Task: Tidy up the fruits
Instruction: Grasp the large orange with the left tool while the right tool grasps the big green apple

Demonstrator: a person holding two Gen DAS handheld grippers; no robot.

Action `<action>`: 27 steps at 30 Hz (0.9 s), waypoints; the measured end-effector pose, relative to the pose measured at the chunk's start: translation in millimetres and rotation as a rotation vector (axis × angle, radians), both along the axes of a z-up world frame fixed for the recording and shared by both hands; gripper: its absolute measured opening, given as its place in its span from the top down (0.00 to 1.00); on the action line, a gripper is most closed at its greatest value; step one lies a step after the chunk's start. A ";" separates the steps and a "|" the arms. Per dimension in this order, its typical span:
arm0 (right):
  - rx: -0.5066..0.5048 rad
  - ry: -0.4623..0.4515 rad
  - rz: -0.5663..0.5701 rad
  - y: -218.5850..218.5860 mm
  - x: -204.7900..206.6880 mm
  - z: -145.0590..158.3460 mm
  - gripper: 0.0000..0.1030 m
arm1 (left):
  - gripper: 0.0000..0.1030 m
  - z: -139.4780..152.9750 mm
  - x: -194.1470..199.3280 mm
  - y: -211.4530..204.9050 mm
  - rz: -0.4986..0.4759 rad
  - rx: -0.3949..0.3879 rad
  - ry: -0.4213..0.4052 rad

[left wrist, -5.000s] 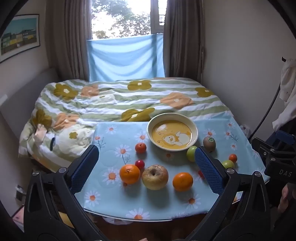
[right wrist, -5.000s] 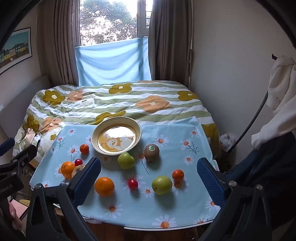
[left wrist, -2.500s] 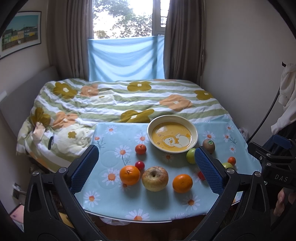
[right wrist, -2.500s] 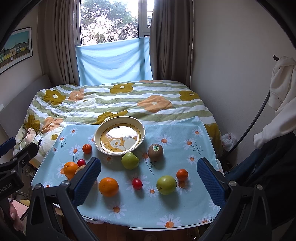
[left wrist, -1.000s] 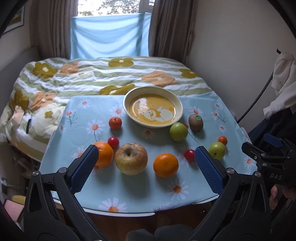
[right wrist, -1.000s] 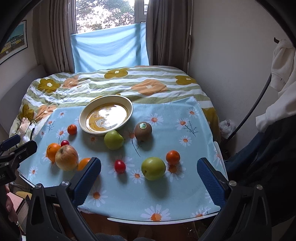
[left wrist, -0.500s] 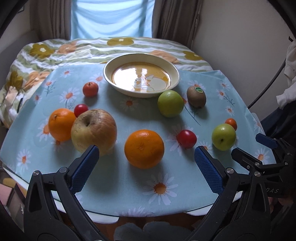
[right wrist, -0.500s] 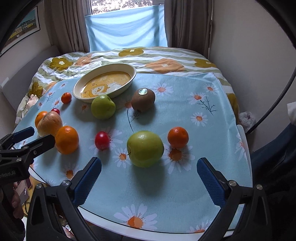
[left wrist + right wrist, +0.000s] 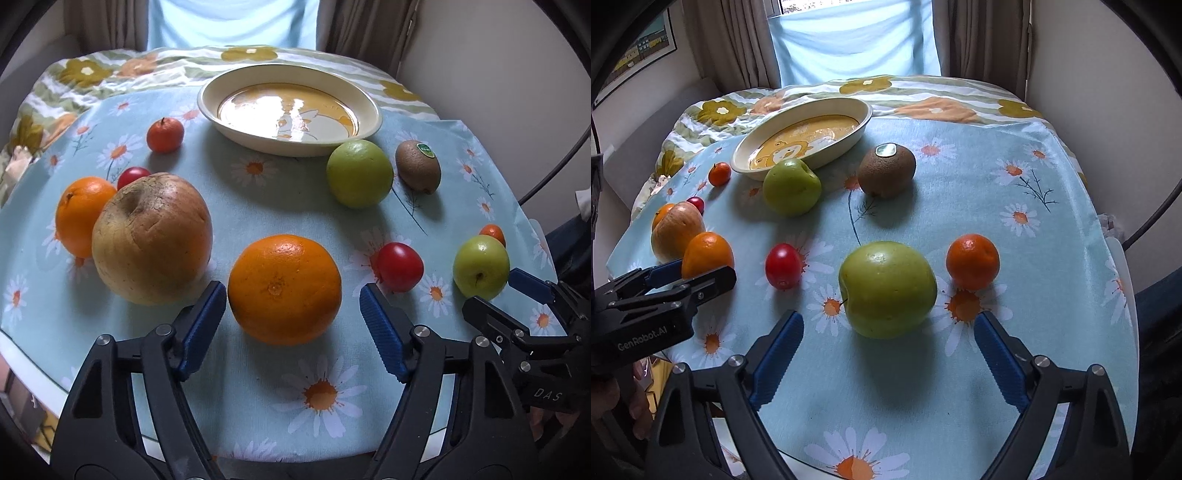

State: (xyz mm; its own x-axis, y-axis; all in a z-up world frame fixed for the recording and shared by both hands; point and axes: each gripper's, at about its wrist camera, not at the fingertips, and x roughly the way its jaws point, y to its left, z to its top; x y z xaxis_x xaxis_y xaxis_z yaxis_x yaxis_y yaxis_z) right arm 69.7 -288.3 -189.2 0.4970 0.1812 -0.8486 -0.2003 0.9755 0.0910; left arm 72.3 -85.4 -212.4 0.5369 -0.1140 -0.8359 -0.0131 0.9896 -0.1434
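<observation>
The left gripper (image 9: 293,306) has its fingers spread apart, and the near orange (image 9: 284,289) sits straight ahead of it, just beyond the tips and centred in the gap. The left pad lies just beside the fruit's flank, while the right pad stands a little clear of it. Being round, the orange offers no long axis to line up with, so the move probably turns only on pushing forward until the pads reach its widest part. The big russet apple (image 9: 152,237) lies just to the left of the left finger and could be nudged on the way in.

The right gripper (image 9: 888,334) is likewise spread wide and holds nothing. The green apple (image 9: 887,288) rests dead ahead between its fingers, just past the tips, with its stem turned toward the left finger. A small tangerine (image 9: 972,261) sits ahead and to the right, close to the apple.

Each hand is thus nearer to its own fruit. The bowl (image 9: 373,110), empty, lies well beyond both, farther ahead.

The right wrist view shows the left gripper from the side, its fingers bracketing the orange near table height, which the left view cannot confirm. The left wrist view shows the right gripper's tips low beside the green apple, and reveals a cherry tomato (image 9: 399,267) between the two targets.
</observation>
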 end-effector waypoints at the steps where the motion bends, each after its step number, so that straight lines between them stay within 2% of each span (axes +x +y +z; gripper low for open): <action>1: 0.002 0.004 0.001 0.0 1.3 -1.0 0.13 | 0.27 -1.2 0.3 0.6 0.001 0.001 0.002; 2: 0.002 0.007 0.001 0.8 2.6 -2.1 0.15 | 0.35 -2.8 0.5 1.0 0.002 0.001 0.008; 3: 0.002 0.010 0.002 1.0 3.7 -3.2 0.16 | 0.38 -4.4 0.9 1.6 0.005 0.007 0.014; 5: 0.000 0.016 0.001 2.5 6.3 -5.7 0.17 | 0.38 -4.9 0.0 3.2 0.002 -0.003 0.009; 8: 0.001 0.032 0.000 4.2 10.5 -9.4 0.26 | 0.38 -4.7 -0.6 2.2 -0.010 0.009 0.007; 12: 0.009 0.044 -0.007 5.0 13.9 -11.8 0.32 | 0.38 -4.4 -0.6 3.0 -0.013 0.006 0.011; 24: -0.013 0.053 -0.006 6.5 26.1 -6.0 0.35 | 0.39 -3.3 -10.6 3.6 -0.020 0.023 0.018; 25: -0.020 0.055 -0.007 6.9 27.3 -6.3 0.38 | 0.39 -2.9 -11.6 3.7 -0.020 0.023 0.019; 26: -0.014 0.063 0.002 7.2 28.3 -7.5 0.48 | 0.39 -2.3 -13.0 3.9 -0.021 0.022 0.019; 27: -0.008 0.067 0.008 7.2 29.1 -8.1 0.49 | 0.39 -1.4 -14.0 3.5 -0.023 0.022 0.018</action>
State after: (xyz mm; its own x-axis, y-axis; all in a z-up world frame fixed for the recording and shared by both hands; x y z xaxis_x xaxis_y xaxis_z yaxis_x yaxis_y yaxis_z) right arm 98.7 -281.0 -197.3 0.4375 0.1777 -0.8815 -0.2018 0.9747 0.0964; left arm 58.3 -81.9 -213.9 0.5194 -0.1078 -0.8477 0.0069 0.9925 -0.1220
